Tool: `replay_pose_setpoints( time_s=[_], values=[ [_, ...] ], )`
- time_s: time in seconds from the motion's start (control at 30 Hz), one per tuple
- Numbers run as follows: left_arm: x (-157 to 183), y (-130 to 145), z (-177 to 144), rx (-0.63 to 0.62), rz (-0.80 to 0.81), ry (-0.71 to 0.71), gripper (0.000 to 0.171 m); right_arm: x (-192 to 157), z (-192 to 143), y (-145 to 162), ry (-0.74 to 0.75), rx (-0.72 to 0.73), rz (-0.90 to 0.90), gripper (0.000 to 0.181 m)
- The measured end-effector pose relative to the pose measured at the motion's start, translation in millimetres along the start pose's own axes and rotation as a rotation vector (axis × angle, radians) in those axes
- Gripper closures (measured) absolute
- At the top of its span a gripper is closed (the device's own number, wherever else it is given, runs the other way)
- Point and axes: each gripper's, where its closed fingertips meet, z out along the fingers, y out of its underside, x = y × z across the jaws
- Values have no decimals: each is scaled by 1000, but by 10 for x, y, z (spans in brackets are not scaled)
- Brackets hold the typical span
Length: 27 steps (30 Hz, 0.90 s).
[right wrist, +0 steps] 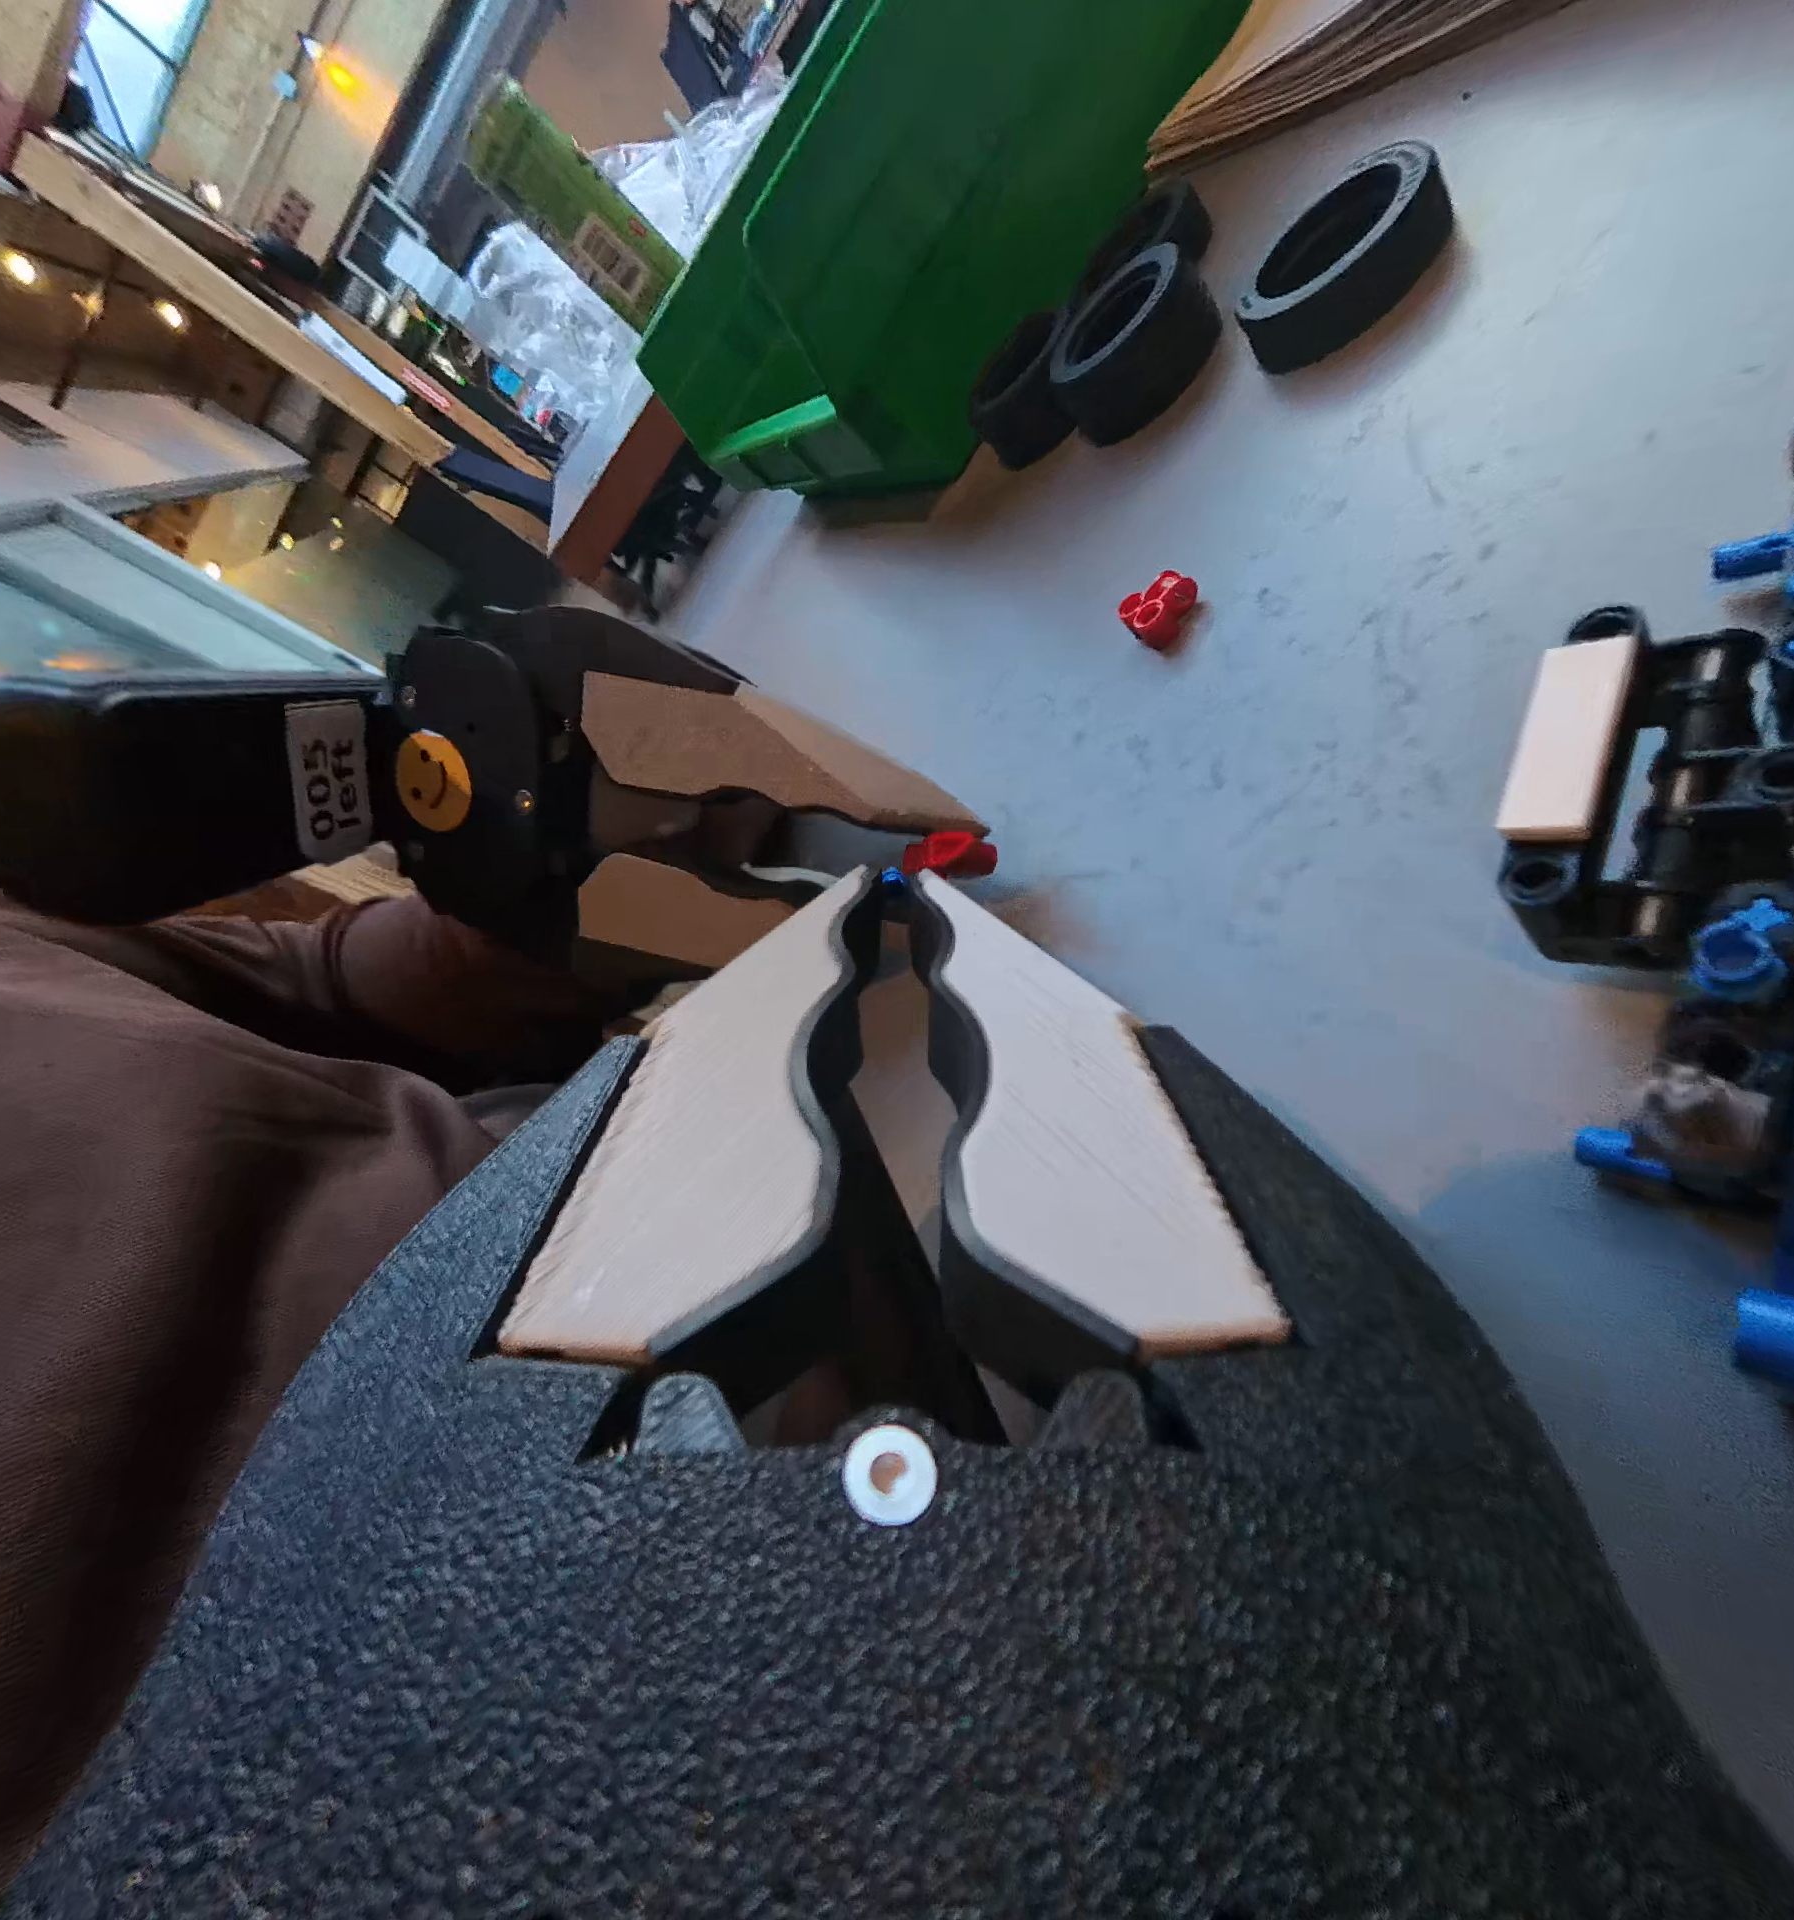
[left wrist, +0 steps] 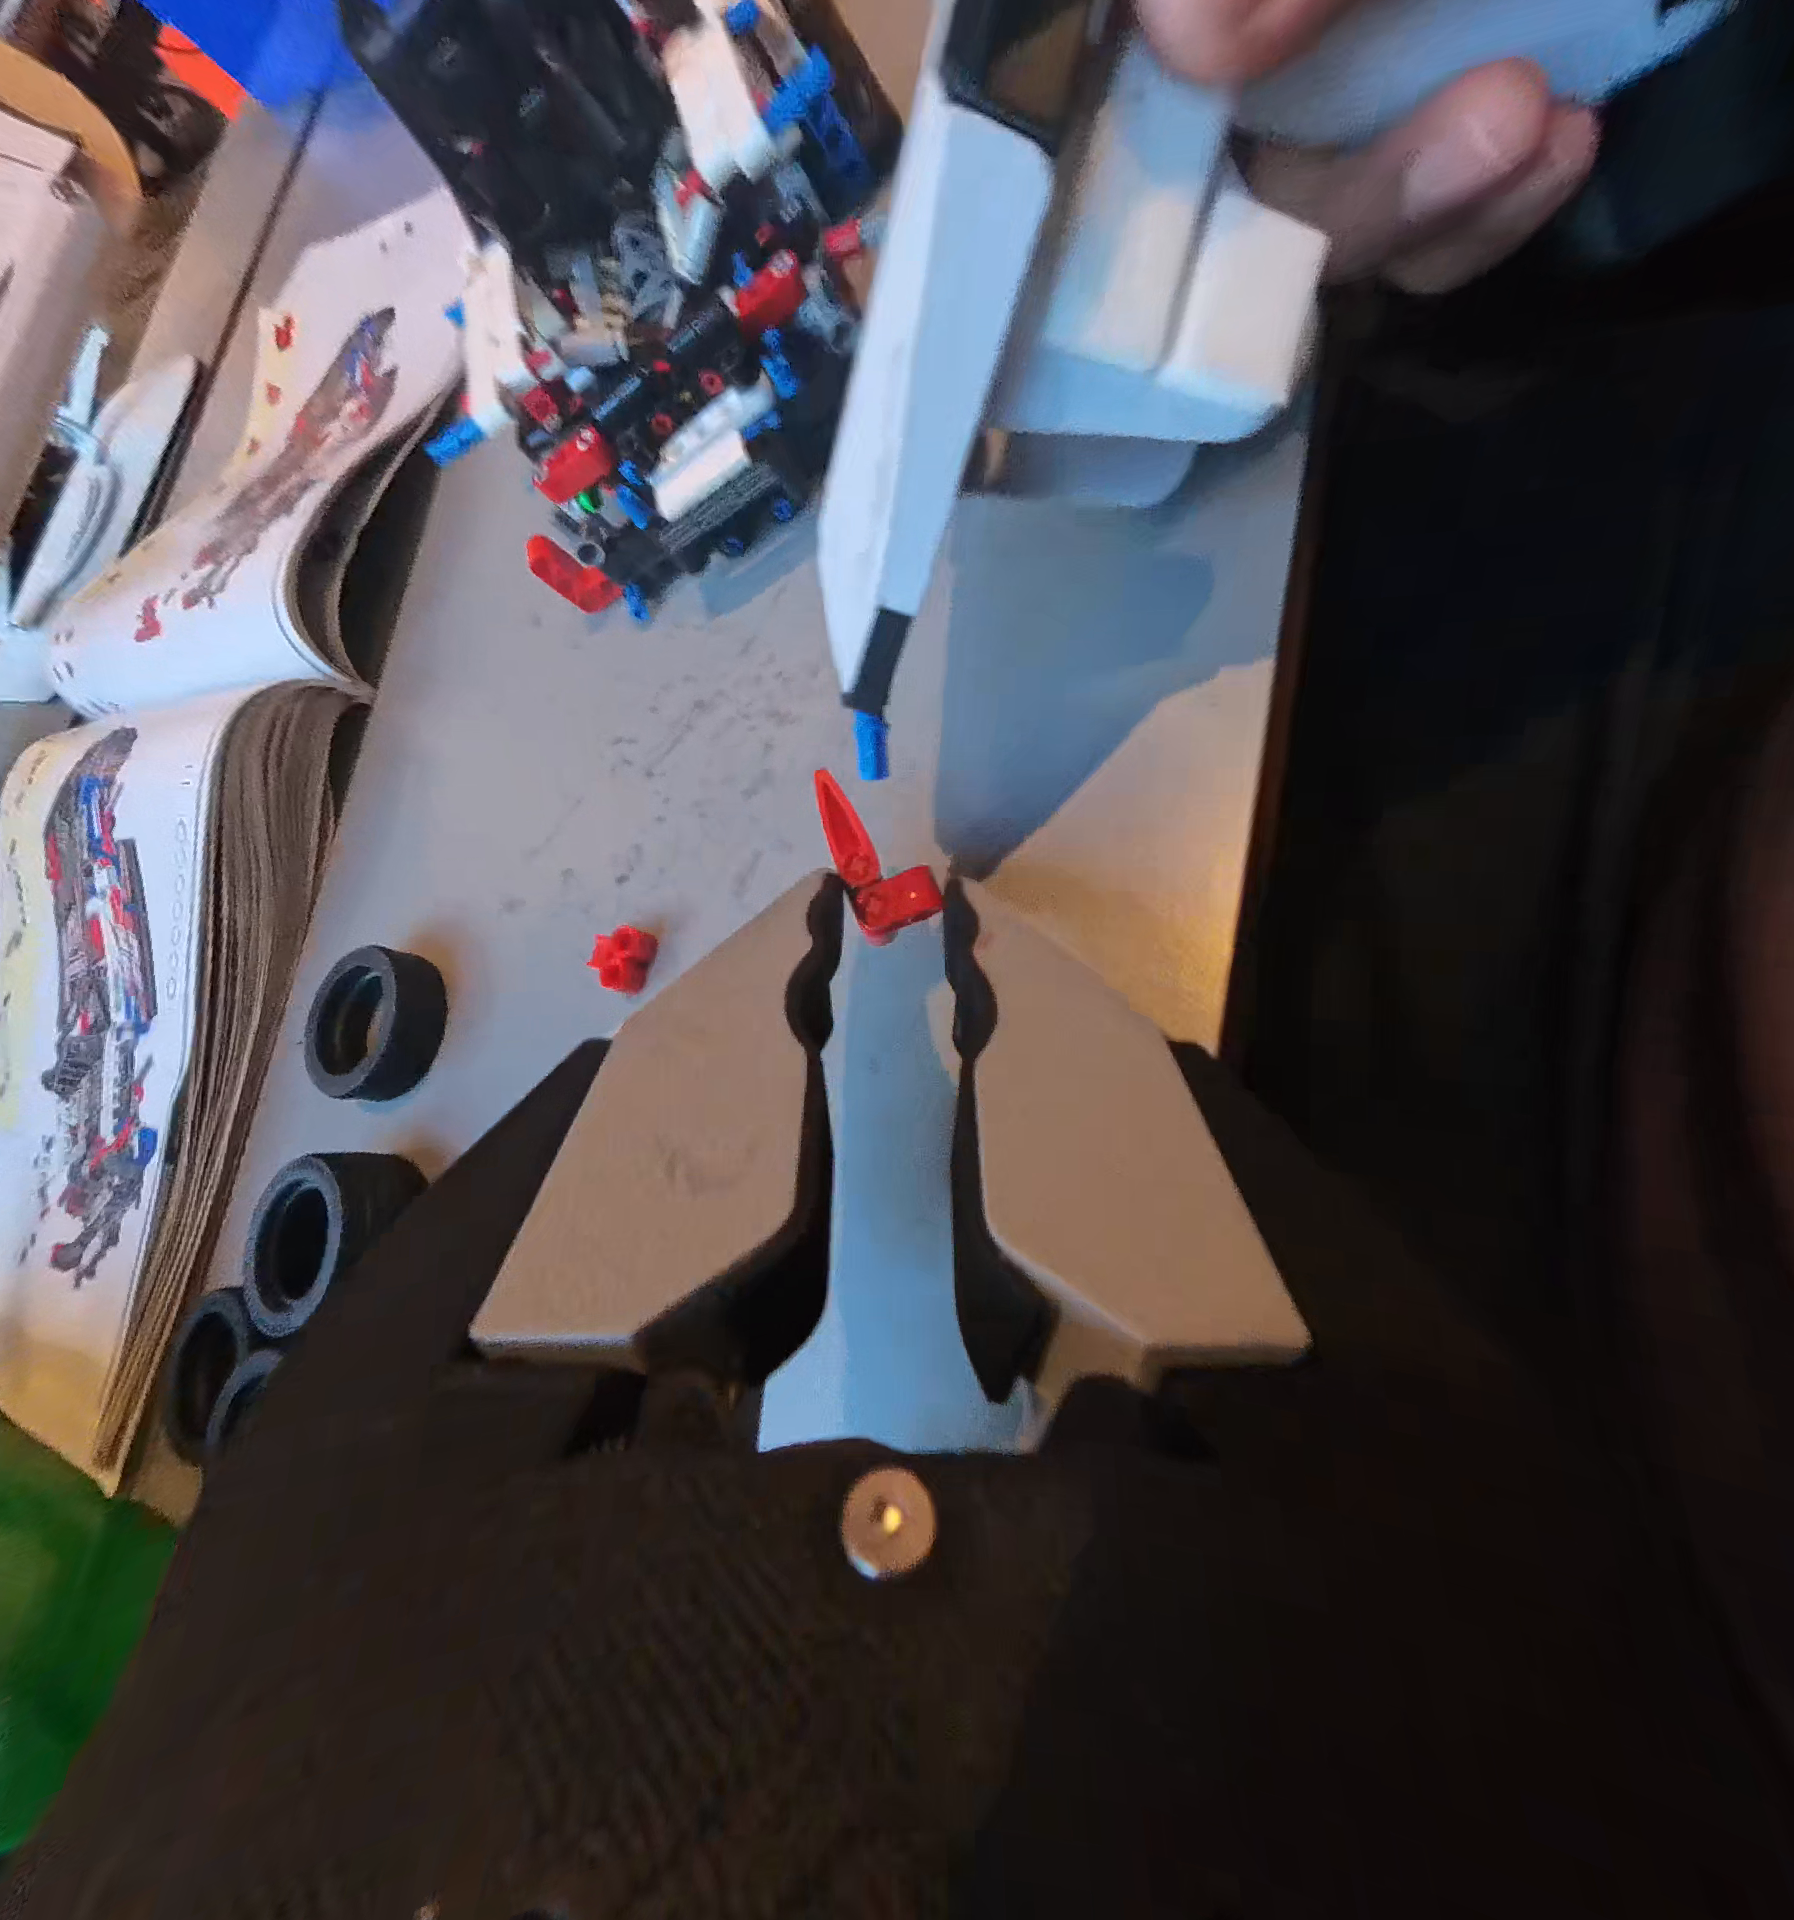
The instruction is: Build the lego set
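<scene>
My left gripper (left wrist: 891,891) is shut on a small red lego piece (left wrist: 888,888) with a pointed arm sticking up, held just above the grey table. My right gripper (right wrist: 895,881) is shut on a blue pin (right wrist: 891,881); in the left wrist view the right gripper (left wrist: 870,717) comes down from above with the blue pin (left wrist: 870,743) just above the red piece's tip. In the right wrist view the left gripper (right wrist: 960,847) holds the red piece (right wrist: 947,855) right in front of my fingertips. The part-built black, blue and red lego model (left wrist: 685,343) sits farther back.
A loose red connector (left wrist: 623,958) lies on the table. Three black tyres (left wrist: 373,1023) lie by the open instruction book (left wrist: 124,1039). A green bin (right wrist: 872,260) stands beyond the tyres. A model section with blue pins (right wrist: 1682,790) is at the right. Only a small space, under 4 cm, lies between the two pairs of fingers. Between my left fingertips and the loose red connector (left wrist: 623,958) there is roughly 6 cm.
</scene>
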Motion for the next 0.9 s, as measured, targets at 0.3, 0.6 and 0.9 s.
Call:
replay_pose_setpoints(
  time_s=[0.3,0.6,0.9],
  values=[
    [92,7,-71,-29,17,-63,155,160,75,59,125,-61,-56,178],
    [75,5,-33,-31,-63,49,153,88,119,7,113,-46,-79,178],
    [117,48,-81,-38,-220,199,146,111,151,44,130,-78,-96,178]
  ],
)
